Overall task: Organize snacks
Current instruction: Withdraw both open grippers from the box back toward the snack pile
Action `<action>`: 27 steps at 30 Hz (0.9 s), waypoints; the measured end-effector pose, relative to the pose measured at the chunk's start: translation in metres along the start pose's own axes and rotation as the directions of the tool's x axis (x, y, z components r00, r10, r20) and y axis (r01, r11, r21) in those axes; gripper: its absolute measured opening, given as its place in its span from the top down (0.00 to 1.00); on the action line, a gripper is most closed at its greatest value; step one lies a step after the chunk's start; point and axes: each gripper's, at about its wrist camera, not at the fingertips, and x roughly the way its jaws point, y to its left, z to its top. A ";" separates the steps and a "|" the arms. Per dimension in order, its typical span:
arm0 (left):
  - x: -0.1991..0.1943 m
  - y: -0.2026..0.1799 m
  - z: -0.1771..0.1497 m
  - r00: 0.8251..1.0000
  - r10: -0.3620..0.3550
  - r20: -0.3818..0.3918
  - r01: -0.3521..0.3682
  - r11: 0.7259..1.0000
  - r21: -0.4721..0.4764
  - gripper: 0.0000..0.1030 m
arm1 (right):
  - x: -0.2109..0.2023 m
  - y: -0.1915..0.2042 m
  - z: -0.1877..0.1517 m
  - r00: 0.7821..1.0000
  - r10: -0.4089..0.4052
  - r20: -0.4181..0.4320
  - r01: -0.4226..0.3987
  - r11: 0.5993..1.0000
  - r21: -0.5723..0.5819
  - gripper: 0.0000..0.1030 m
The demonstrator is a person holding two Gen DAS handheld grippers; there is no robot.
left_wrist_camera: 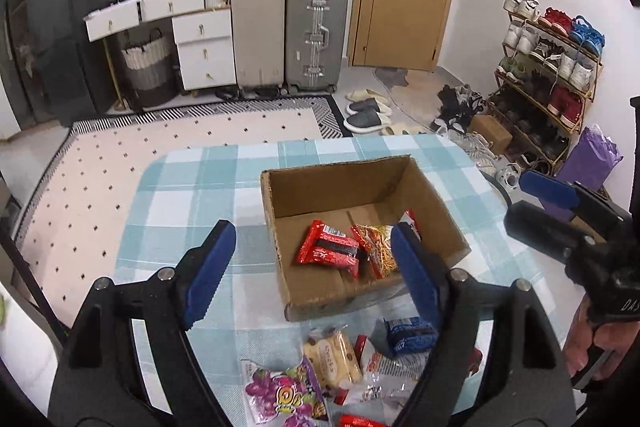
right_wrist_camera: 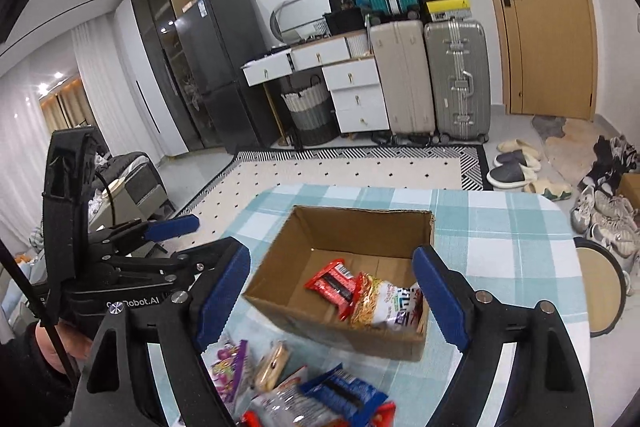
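- The bench (left_wrist_camera: 192, 187), under its blue checked cloth, carries a cardboard box (left_wrist_camera: 436, 215); the box sits toward one rounded corner, so a hard nudge could, I judge, slide it along the slippery-looking cloth.
- The box already holds a red packet (left_wrist_camera: 326, 247), a noodle packet (left_wrist_camera: 376, 247) and one more packet against its right wall; dropping the next snack from too high could make it bounce off these and out.
- The loose snacks lie in a heap just in front of the box: a purple grape bag (left_wrist_camera: 280, 391), a biscuit pack (left_wrist_camera: 332, 359) and a blue packet (left_wrist_camera: 408, 335), overlapping. Closing on one may pinch two, or crush the biscuits.
- The left tool (left_wrist_camera: 312, 267) hangs above the box's near-left corner, fingers spread wide, holding nothing.
- The right tool (right_wrist_camera: 332, 295) hovers over the box's near wall, fingers likewise apart and unladen. Both tools aim at the same heap beside the box, so they may collide.
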 end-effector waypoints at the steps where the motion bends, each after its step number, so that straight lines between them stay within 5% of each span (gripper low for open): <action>1: -0.013 -0.002 -0.003 1.000 0.009 0.018 -0.009 1.000 0.007 0.23 | -0.009 0.005 -0.003 1.000 0.002 0.010 -0.002 1.000 -0.009 0.17; 13: -0.122 -0.032 -0.052 0.985 0.038 0.167 -0.045 0.998 0.034 0.17 | -0.097 0.042 -0.058 0.990 0.007 0.144 -0.005 1.000 -0.012 0.08; 16: -0.136 -0.036 -0.067 0.983 0.042 0.176 -0.050 0.998 0.042 0.14 | -0.108 0.049 -0.073 0.989 0.000 0.148 0.003 1.000 -0.020 0.07; 19: -0.149 -0.033 -0.085 0.978 0.065 0.197 -0.067 0.998 0.006 0.00 | -0.117 0.053 -0.096 0.988 -0.011 0.155 0.015 1.000 -0.025 0.03; 27: -0.154 -0.015 -0.137 0.979 0.078 0.186 -0.075 0.997 -0.023 0.00 | -0.111 0.051 -0.156 0.995 0.014 0.096 -0.019 0.999 0.051 0.01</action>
